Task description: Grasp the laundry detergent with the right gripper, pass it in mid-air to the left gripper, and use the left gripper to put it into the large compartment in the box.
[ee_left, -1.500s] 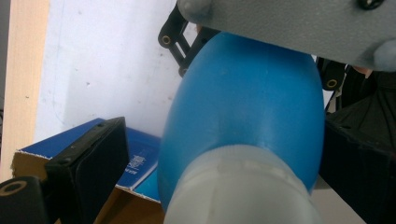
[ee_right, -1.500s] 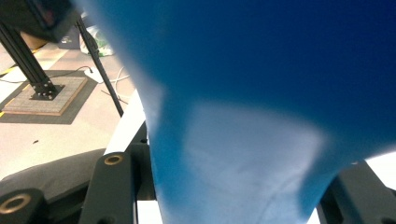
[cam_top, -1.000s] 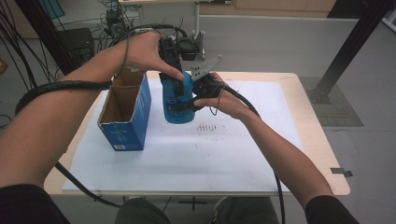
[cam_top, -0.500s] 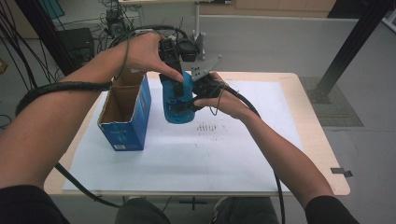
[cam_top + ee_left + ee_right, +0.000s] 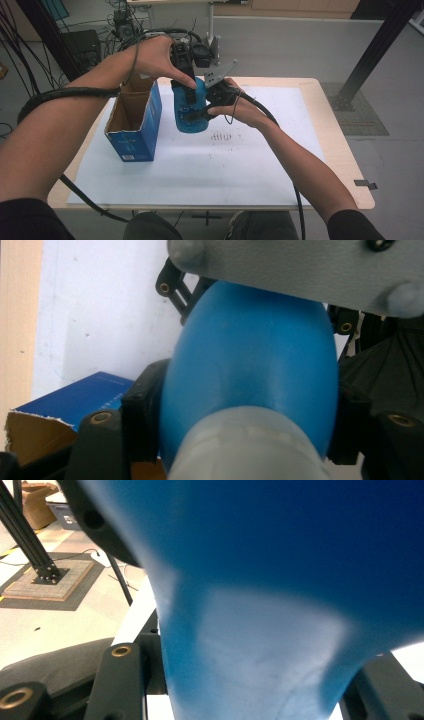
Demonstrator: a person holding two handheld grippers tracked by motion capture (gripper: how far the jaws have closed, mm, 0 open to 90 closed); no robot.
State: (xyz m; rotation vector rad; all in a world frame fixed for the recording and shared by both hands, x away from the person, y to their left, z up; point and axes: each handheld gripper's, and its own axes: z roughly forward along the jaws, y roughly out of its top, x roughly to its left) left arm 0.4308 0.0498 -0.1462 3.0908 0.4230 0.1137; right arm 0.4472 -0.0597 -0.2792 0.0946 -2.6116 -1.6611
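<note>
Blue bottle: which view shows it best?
High view. The blue bottle shows whole there, held above the table beside the open blue box between both tongs. The left gripper view gives a close look at its rounded body and pale end; the right gripper view gives a blurred blue surface.

A smooth, matt blue rubbery bulb (image 5: 190, 111), a torn cardboard box (image 5: 134, 121), white paper sheet (image 5: 210, 165) on wood.

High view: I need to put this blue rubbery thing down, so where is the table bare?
The white paper sheet is bare along its near edge and to the right of the faint pencil marks. It is crowded at the left, where the open blue cardboard box stands.
</note>
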